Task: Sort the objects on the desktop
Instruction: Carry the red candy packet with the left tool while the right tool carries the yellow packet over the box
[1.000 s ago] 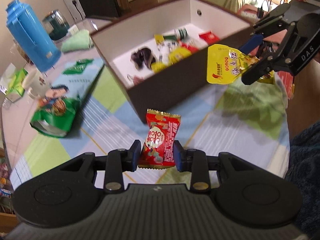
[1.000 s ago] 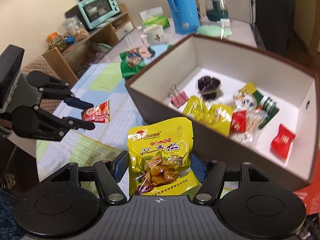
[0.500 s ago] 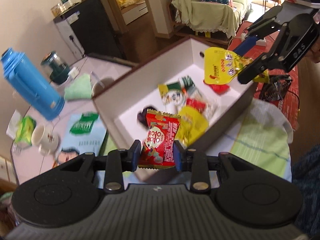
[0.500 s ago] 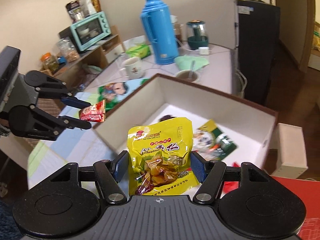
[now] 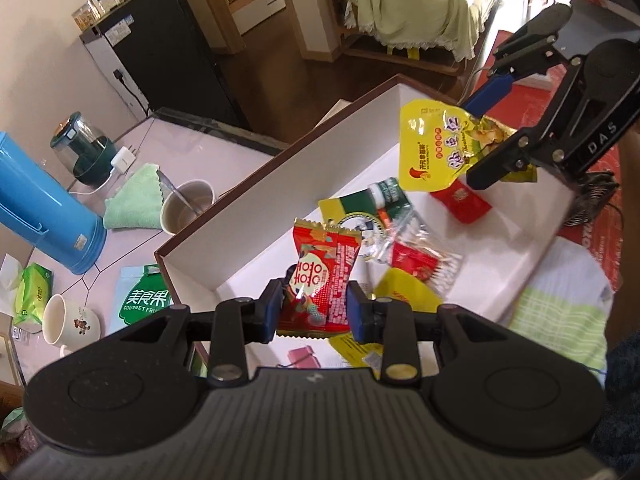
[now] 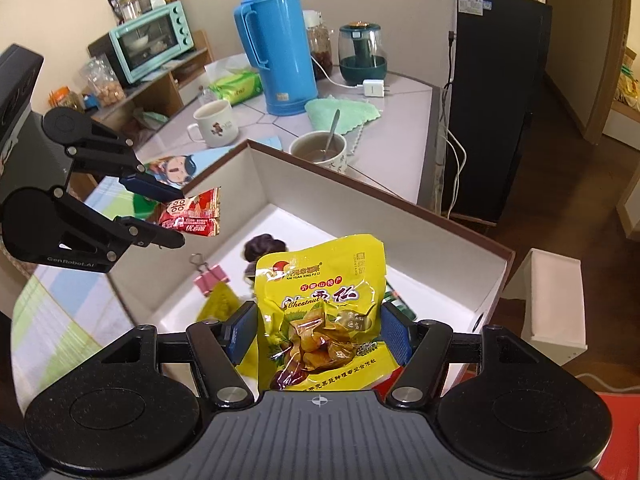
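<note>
2 packets hang over the open box (image 6: 404, 216), each pinched in closed fingers. Our left gripper (image 5: 316, 312) clamps the red candy packet (image 5: 322, 280) by its lower half; our right gripper (image 6: 318, 330) grips the yellow chestnut pouch (image 6: 320, 300) across its middle. Both sit above the white floor, where a pink binder clip (image 6: 212, 278), a dark hair tie (image 6: 264, 246) and other snack packets already lie. We judge 2 risks: the candy packet sits near the box's left wall, so a release could catch the rim and spill outside, and the slick pouch could slide from its grip early.
</note>
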{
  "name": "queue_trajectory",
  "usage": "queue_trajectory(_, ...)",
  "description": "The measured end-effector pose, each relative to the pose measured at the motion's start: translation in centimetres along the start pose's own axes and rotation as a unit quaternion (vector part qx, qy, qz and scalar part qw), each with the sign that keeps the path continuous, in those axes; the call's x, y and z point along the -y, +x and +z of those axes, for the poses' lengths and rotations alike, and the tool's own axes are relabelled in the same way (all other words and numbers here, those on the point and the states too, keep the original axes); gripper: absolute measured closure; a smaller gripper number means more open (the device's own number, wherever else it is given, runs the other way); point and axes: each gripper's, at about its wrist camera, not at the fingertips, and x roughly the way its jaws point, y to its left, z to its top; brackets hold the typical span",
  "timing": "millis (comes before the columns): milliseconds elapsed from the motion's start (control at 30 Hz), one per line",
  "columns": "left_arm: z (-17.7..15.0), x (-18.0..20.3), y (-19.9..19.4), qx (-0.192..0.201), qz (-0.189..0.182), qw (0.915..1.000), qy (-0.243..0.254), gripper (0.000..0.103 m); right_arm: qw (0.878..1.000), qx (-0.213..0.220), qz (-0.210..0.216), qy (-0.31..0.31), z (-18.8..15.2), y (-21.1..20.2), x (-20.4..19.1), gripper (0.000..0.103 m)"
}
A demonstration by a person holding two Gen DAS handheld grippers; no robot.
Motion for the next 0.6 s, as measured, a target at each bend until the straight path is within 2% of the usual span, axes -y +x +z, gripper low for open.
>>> queue_trajectory(367, 1.0, -2.7, 5.0, -0.035, -0.005, 0.9986, -0.038, 0.074, 0.999, -0.035, 0.012, -0.029, 1.7, 6.1, 1.0, 0.038)
queue_trajectory(600, 1.8, -3.3, 7.5, -0.047, -0.016, 0.9981, -0.036, 0.074, 0.998, -0.056, 0.012, -0.024, 2.2, 9.1, 1.7, 0.038)
